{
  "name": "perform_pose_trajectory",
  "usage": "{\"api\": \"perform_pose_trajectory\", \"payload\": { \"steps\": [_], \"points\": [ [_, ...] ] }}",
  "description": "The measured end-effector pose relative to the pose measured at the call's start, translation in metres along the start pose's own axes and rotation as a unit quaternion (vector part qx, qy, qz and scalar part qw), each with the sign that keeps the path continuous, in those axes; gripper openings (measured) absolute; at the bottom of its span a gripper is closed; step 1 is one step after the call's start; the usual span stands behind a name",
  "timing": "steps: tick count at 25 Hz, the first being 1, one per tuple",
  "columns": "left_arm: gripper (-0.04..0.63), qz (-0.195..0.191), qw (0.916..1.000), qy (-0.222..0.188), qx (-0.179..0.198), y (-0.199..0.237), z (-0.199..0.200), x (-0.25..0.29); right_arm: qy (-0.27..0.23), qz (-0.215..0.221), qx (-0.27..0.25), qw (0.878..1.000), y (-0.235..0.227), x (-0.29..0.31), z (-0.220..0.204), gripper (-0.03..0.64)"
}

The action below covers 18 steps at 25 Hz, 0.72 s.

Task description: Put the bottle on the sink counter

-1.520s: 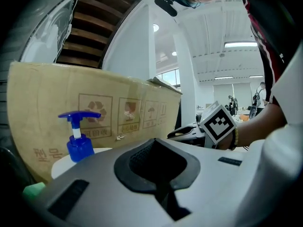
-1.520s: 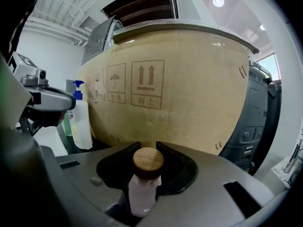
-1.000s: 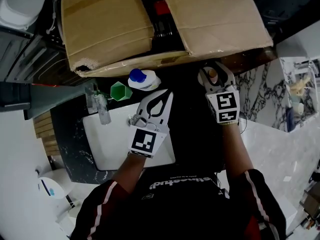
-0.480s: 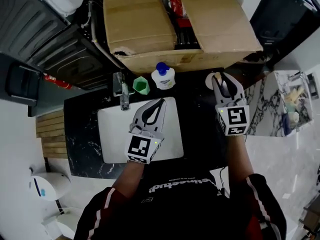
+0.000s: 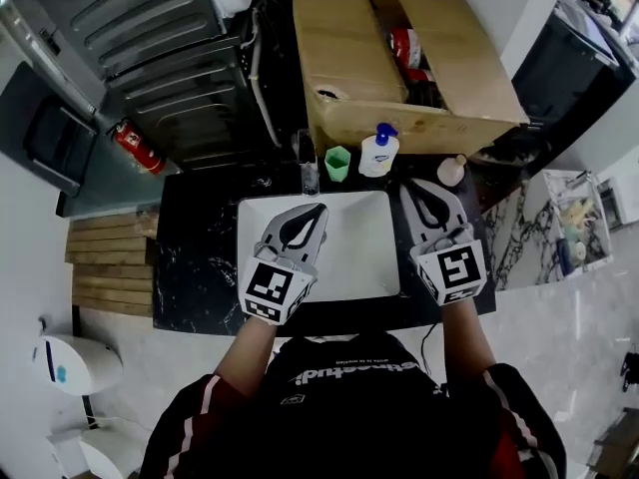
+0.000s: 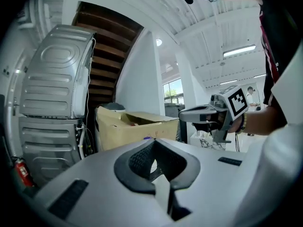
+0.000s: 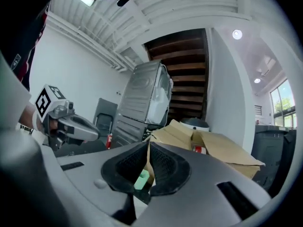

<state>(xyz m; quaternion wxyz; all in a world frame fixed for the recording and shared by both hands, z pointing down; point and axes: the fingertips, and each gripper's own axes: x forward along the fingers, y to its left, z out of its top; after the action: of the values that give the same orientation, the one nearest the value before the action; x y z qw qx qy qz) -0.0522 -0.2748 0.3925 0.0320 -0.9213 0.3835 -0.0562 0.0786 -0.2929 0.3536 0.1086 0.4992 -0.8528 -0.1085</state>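
A small beige bottle stands on the black sink counter, at the back right of the white basin. My right gripper hovers just in front and to the left of it, apart from it. Its jaws are closing and nothing is between them; in the right gripper view the tips meet. My left gripper hangs over the basin, shut and empty, as the left gripper view confirms.
Behind the basin stand a faucet, a green cup and a white pump bottle with a blue top. An open cardboard box sits behind them. Grey appliances and a fire extinguisher are at left.
The small bottle was between my right gripper's open jaws; now it stands alone on the counter. The right gripper has drawn back and its jaws have come together. The left gripper stayed over the basin.
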Motion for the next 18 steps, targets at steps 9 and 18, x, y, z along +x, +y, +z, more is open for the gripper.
{"api": "perform_pose_trajectory", "payload": {
  "steps": [9, 18],
  "points": [
    [0.014, 0.002, 0.9996, -0.027, -0.007, 0.014, 0.005, -0.098, -0.015, 0.068, -0.019, 0.997, 0.141, -0.028, 0.049, 0.037],
    [0.014, 0.022, 0.9982, -0.046, -0.03, 0.006, 0.016, -0.139, -0.012, 0.098, 0.056, 0.993, 0.175, -0.067, 0.06, 0.037]
  ]
}}
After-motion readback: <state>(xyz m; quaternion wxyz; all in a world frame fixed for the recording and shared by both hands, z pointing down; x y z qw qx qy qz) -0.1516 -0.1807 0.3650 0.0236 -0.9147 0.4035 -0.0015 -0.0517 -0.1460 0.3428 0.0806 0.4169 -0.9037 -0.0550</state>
